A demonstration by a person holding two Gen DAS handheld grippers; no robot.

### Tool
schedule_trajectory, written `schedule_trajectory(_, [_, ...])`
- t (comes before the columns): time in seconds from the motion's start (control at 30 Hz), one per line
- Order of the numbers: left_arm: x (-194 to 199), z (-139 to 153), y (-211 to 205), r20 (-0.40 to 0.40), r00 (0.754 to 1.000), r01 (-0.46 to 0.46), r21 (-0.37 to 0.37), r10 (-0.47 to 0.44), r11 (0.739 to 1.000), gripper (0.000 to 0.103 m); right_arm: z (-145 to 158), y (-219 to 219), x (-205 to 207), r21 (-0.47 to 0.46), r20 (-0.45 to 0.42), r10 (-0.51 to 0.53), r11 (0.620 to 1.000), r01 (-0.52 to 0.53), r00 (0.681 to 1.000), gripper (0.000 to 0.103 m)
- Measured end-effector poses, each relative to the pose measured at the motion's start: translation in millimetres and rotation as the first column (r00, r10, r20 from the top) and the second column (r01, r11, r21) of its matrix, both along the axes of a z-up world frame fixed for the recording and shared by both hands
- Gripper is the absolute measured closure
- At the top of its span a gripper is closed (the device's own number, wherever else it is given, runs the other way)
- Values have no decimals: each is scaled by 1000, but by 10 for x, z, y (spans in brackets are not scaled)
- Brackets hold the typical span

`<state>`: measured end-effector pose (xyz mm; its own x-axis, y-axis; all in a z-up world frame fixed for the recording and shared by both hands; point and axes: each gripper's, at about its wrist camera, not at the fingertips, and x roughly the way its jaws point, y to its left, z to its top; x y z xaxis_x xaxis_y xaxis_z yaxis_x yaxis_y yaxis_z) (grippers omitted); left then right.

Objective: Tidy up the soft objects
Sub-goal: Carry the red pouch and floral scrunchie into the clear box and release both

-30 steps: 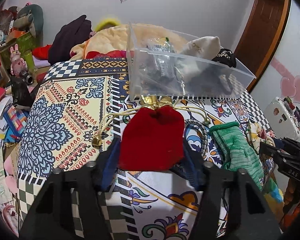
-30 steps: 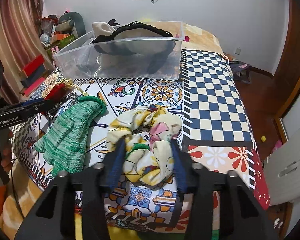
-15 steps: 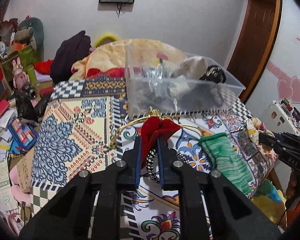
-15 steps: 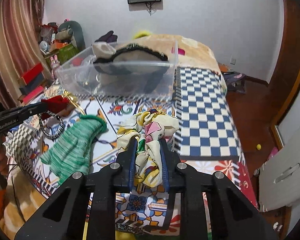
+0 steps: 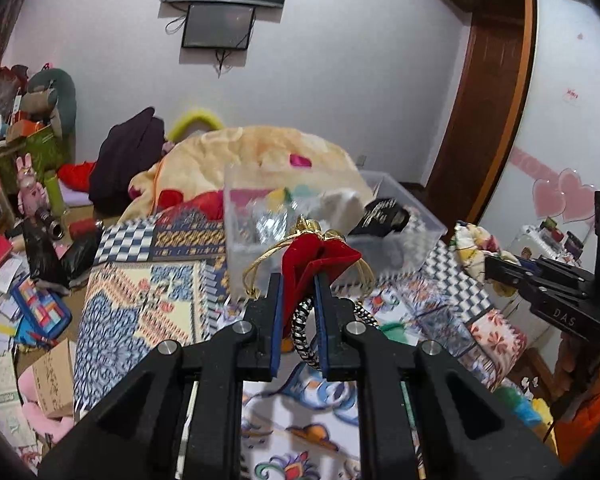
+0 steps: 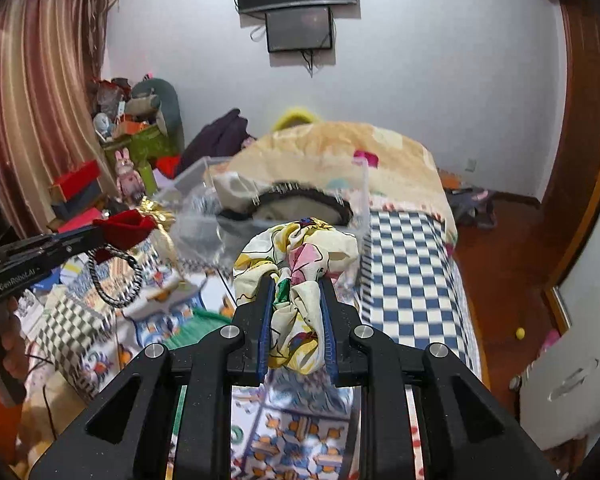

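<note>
My left gripper [image 5: 297, 280] is shut on a red velvet pouch [image 5: 318, 258] with gold cords, and a black-and-white braided ring [image 5: 302, 332] hangs with it. It is lifted above the patterned bed cover. My right gripper [image 6: 296, 284] is shut on a yellow floral cloth scrunchie [image 6: 300, 248], also lifted. The clear plastic bin [image 5: 404, 220] with soft items stands just beyond both. The pouch shows at left in the right wrist view [image 6: 126, 226]. A green knitted glove [image 6: 196, 324] lies on the cover below.
A beige blanket [image 6: 340, 148] is heaped behind the bin. Clutter of boxes and toys [image 5: 32, 184] fills the floor at left. A wooden door [image 5: 488, 120] and white cabinet stand at right. The bed's checkered edge [image 6: 412, 264] drops to the floor on the right.
Both grippers closed on their items and lifted them off the bed cover, rising and moving toward the bin. The braided ring came up with the pouch.
</note>
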<state>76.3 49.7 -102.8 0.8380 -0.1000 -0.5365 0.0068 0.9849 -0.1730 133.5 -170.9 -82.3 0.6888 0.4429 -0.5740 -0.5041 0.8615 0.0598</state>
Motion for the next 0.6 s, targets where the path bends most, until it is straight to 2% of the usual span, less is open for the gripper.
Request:
schedule_trajectory(0.3, [342, 93, -126, 47, 999, 2, 33, -4, 999, 89, 134, 209, 251, 42, 60, -1, 999, -1, 998, 84])
schedule_trajectory(0.6, [806, -90, -141, -11, 1000, 6, 29, -6, 1000, 89, 1, 341, 602, 27, 27, -23, 999, 23, 999, 84])
